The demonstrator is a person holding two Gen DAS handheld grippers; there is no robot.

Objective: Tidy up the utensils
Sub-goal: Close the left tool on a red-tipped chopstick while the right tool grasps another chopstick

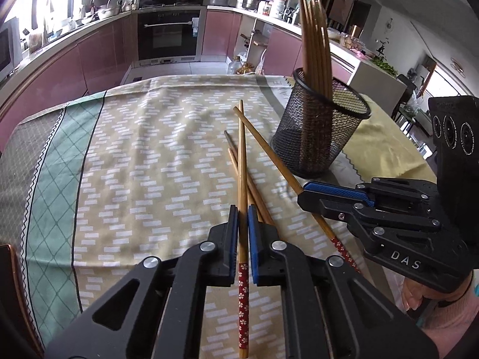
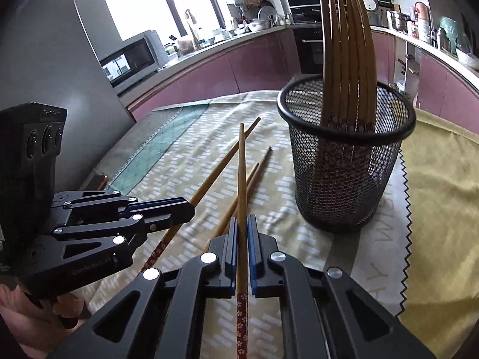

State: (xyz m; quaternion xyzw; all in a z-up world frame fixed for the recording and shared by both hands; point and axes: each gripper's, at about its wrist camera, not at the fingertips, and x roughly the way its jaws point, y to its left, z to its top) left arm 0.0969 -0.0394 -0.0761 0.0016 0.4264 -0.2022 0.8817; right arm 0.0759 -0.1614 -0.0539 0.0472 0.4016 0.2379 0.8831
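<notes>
A black mesh cup [image 1: 320, 131] [image 2: 344, 155] holds several bamboo chopsticks upright. My left gripper [image 1: 243, 212] is shut on a bamboo chopstick [image 1: 242, 161] with a red flowered end. My right gripper [image 2: 242, 223] is shut on another such chopstick [image 2: 242, 173], which in the left wrist view [image 1: 263, 149] runs into the right gripper [image 1: 305, 190]. In the right wrist view the left gripper [image 2: 188, 206] clamps its chopstick [image 2: 221, 164]. Two more chopsticks [image 1: 254, 191] [image 2: 254, 176] lie on the cloth between them.
The table carries a patterned beige and green cloth [image 1: 143, 161] and a yellow cloth [image 2: 440, 185] to the right of the cup. Kitchen counters with pink cabinets [image 1: 98, 59], an oven [image 1: 169, 33] and a microwave [image 2: 131, 56] ring the table.
</notes>
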